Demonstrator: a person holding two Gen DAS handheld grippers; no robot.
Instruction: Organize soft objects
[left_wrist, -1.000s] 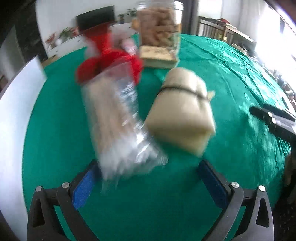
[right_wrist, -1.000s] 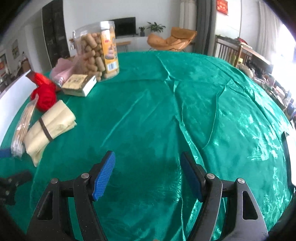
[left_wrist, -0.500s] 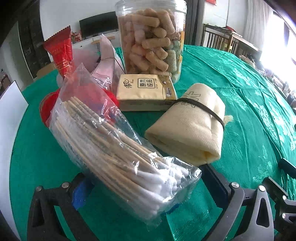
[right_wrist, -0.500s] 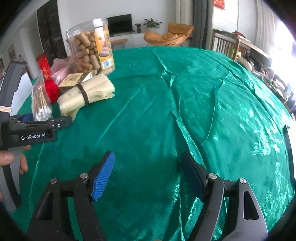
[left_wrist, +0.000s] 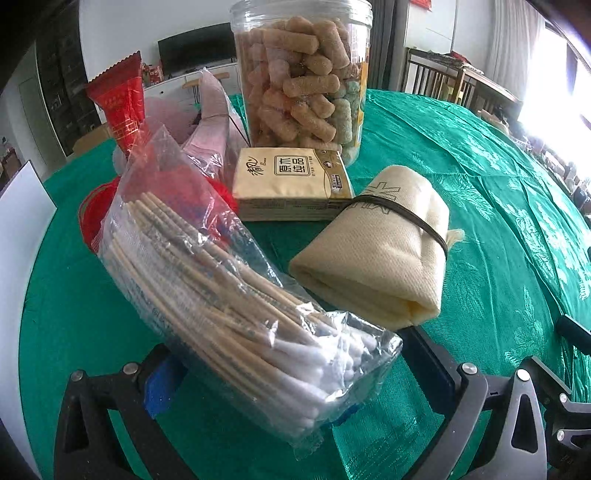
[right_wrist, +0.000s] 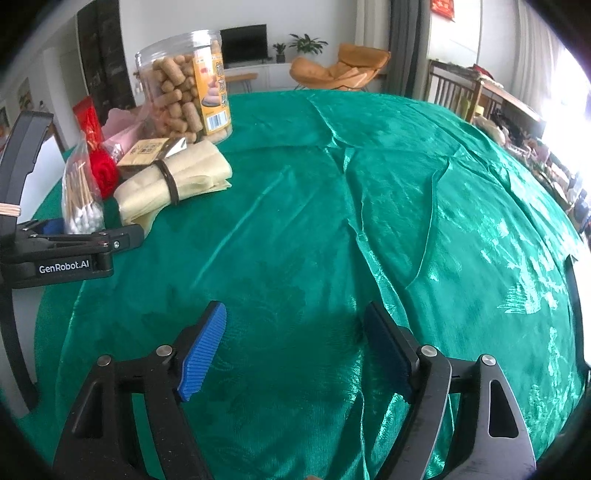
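As seen from the left wrist, the bag of cotton swabs (left_wrist: 236, 306) lay between the spread fingers of the left gripper (left_wrist: 295, 373); whether the pads pressed it could not be told. The bag was judged light, crinkly and slippery, best taken across its middle. Chinese characters were noted on the tissue pack (left_wrist: 291, 177).

From the right wrist, the right gripper (right_wrist: 295, 343) was opening over bare green cloth (right_wrist: 369, 221), nothing between its fingers. "GenRobot.AI" was read on the left gripper.

Left gripper (left_wrist: 295, 373) jaws partly hidden behind swab bag (left_wrist: 236, 302).
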